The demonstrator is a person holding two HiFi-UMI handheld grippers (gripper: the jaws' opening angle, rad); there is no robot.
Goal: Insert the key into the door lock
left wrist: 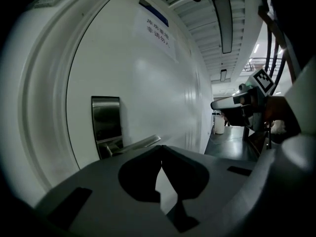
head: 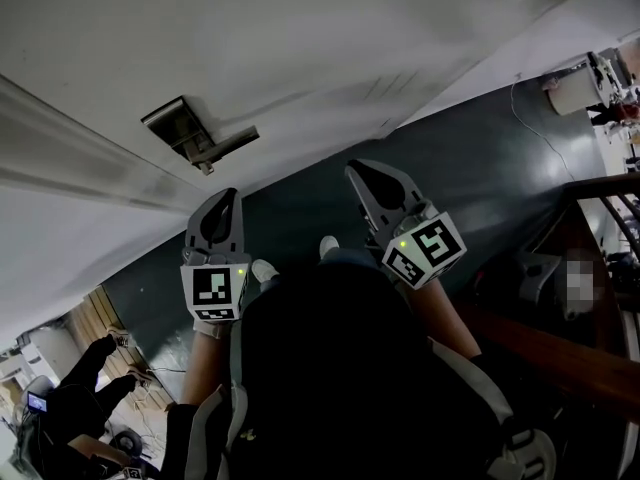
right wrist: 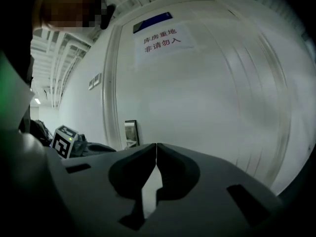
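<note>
Plainly, left gripper (left wrist: 161, 147) and right gripper (right wrist: 156, 144) face the door lock (head: 183, 128), jaws together, empty.

dark grey floor (head: 480, 168) | ribbed white ceiling (left wrist: 205, 43) | long ceiling lamp (left wrist: 223, 16) | wooden railing (head: 560, 353)

**A dark floor along the door**

We stand on a dark, faintly glossy floor (head: 480, 168) that runs along the foot of the white door (head: 300, 38). Our pale shoes (head: 265, 269) rest on it, near the door's base. Off to our right a thin white cable (head: 540, 128) trails over the floor, and near its far end stands a white bin (head: 572, 94). At the lower left of the head view a person (head: 75, 408) in dark clothes is down low on the floor, well apart from us. In the left gripper view we see the floor's sheen catching the ceiling lights.
</note>
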